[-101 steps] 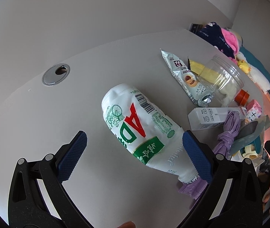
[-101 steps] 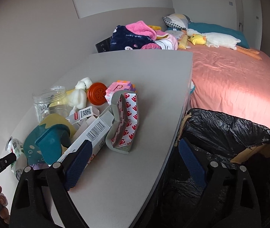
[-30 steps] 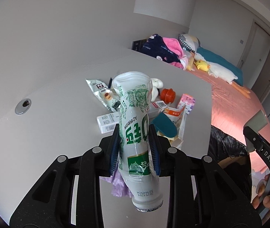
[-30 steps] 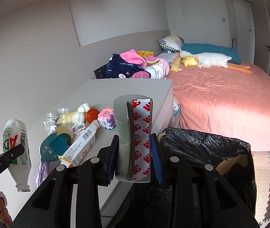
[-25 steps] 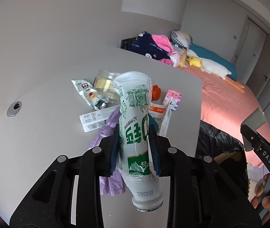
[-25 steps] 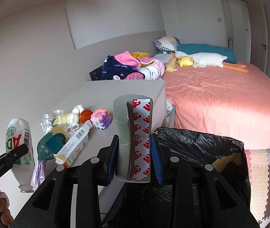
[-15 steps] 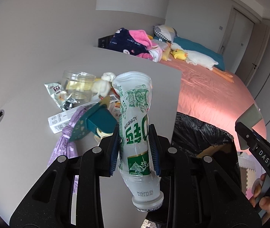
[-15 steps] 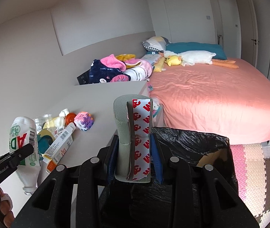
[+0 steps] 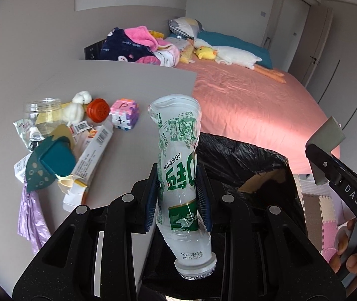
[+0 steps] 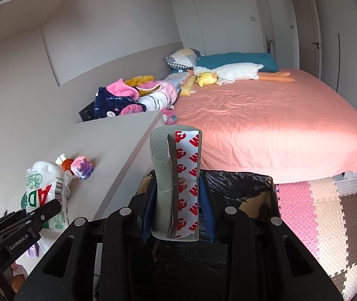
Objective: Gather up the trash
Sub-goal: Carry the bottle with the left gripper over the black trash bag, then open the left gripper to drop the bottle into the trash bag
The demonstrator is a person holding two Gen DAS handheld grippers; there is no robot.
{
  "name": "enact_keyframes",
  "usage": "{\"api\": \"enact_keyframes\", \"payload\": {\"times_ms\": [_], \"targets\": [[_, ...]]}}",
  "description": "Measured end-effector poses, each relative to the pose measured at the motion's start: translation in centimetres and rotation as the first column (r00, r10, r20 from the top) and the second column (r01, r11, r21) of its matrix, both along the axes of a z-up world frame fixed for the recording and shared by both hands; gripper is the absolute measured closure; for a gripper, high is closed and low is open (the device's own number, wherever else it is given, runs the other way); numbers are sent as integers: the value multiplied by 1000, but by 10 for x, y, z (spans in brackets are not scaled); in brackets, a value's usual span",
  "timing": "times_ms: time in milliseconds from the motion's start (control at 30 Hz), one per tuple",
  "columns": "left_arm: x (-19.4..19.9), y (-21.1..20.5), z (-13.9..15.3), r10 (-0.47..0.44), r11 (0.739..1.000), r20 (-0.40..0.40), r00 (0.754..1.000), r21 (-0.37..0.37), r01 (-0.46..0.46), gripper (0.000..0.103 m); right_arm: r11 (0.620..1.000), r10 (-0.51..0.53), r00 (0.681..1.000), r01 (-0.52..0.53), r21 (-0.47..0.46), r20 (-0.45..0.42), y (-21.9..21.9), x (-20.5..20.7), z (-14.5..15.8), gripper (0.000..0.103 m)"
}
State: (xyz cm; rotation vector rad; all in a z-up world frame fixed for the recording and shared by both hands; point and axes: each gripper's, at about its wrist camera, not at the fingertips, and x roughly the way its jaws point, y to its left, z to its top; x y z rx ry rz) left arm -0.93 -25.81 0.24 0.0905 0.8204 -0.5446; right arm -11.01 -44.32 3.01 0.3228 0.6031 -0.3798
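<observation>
— Plastic, crushed: the white bottle (image 9: pixel 179 175) stands between the left gripper (image 9: pixel 178 200)'s blue pads, clamped at its waist, cap end toward the camera.
— Where is it?
— Past the table (image 9: pixel 128 85)'s right edge, above the black-lined bin (image 9: pixel 241 155).
— And the right gripper (image 10: pixel 177 210)?
— Closed on a grey foam strip (image 10: pixel 163 165) with red-printed white backing, upright between the pads, over the same bin's near rim.
</observation>
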Motion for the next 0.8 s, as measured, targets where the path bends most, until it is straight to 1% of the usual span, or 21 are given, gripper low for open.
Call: {"api": "enact_keyframes", "payload": {"times_ms": [233,300,333,367,400,467,500,633,800], "targets": [[-8,-33,-7,-102,995,-34,994,-4,102,74,999,-33,999,33,9,1,-14,-10,0,68],[-12,-43,-10,-161,987,-58,985,-1,161,72,999,-44,999,44,17,-3,-18,-12,0,66],[-13,-50,-13,-199,980,-78,977,13,200,69,998,-61,998,61,21,0,-20,-15,0,48],[-15,-56,-16,-220,974,-90,971,31,224,40,997,-81,997,80,17,7,-22,-17,1,37],[-18,-59,-18,-234,971,-90,968,35,237,5,995,-103,995,103,5,14,-23,-19,2,24],[-24,-61,-19,-270,962,-63,961,17,271,7,992,-128,991,128,1,22,-27,-23,3,21],[-26,-62,-20,-278,960,-65,958,14,279,6,991,-135,990,135,7,26,-29,-24,3,21],[-24,-59,-21,-276,961,-86,957,-3,277,6,989,-146,989,146,16,28,-33,-25,2,20],[-20,-52,-21,-262,965,-91,961,-2,263,6,990,-136,990,135,28,27,-31,-21,-1,20]]}}
